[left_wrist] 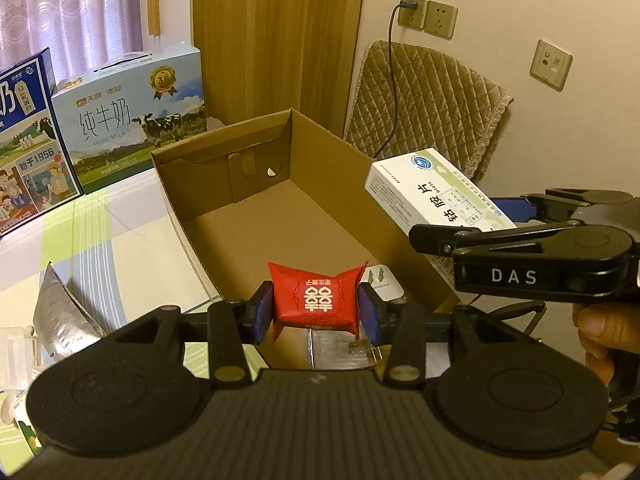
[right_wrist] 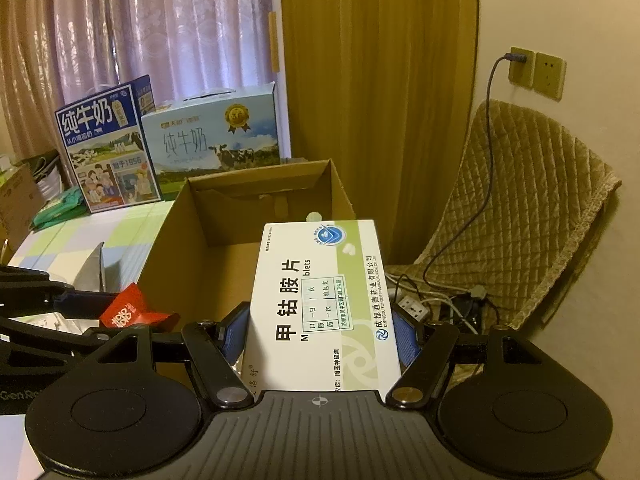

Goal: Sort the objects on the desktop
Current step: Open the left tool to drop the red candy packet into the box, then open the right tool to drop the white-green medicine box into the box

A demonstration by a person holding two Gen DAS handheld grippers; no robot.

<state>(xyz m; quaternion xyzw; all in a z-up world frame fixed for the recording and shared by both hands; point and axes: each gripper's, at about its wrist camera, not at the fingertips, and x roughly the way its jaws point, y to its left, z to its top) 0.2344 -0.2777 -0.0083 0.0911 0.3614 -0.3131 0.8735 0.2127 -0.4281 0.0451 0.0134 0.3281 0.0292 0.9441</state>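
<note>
My left gripper (left_wrist: 315,309) is clamped on the red candy packet (left_wrist: 316,299), my right gripper (right_wrist: 320,332) on the white medicine box (right_wrist: 320,304), both beside the open cardboard box (left_wrist: 256,184)

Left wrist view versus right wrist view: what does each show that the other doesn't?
Only the left wrist view shows a third wall plate and a thumb. Only the right wrist view shows a power strip on the floor and green cloth by the milk cartons. Both show the cardboard box, the red packet in the left gripper and the medicine box in the right gripper.
</note>
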